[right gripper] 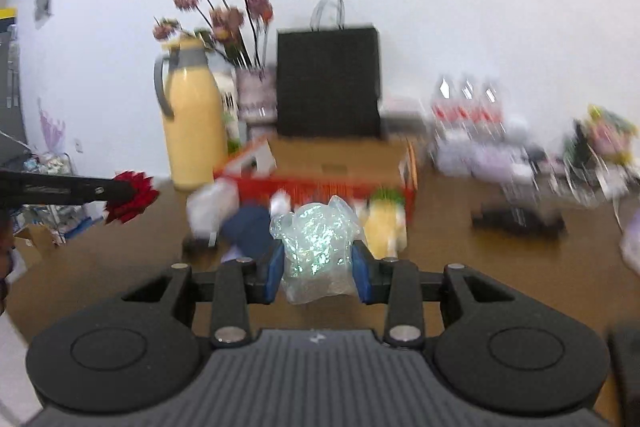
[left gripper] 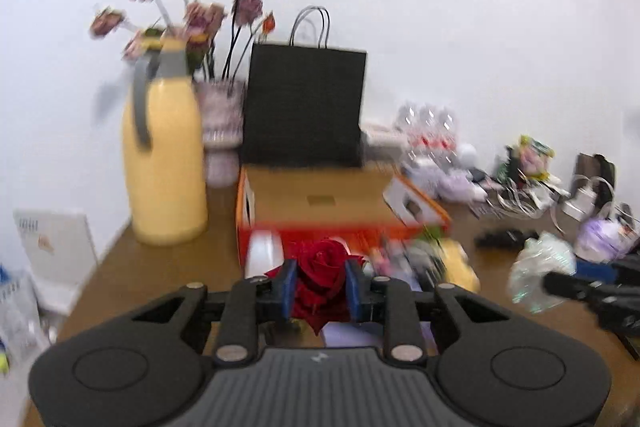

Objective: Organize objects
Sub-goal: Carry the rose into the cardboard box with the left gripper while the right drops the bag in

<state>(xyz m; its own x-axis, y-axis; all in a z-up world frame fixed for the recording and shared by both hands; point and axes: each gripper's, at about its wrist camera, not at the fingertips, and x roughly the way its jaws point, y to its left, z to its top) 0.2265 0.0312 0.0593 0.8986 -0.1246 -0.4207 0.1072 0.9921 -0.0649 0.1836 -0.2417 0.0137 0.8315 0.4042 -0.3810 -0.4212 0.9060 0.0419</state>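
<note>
My left gripper [left gripper: 321,285] is shut on a red rose [left gripper: 320,273] and holds it above the brown table [left gripper: 140,267]. The rose also shows at the left of the right wrist view [right gripper: 132,195], at the tip of the left gripper. My right gripper [right gripper: 318,261] is shut on a clear bag of iridescent flakes [right gripper: 316,243]. That bag shows at the right of the left wrist view [left gripper: 540,273]. An open orange cardboard box [left gripper: 320,203] lies ahead of both grippers, with small blurred items in front of it.
A yellow thermos jug [left gripper: 164,163] stands at the left. A vase of dried pink flowers [left gripper: 222,131] and a black paper bag [left gripper: 304,107] stand by the wall. Water bottles [left gripper: 428,135] and mixed clutter [left gripper: 560,187] fill the right side.
</note>
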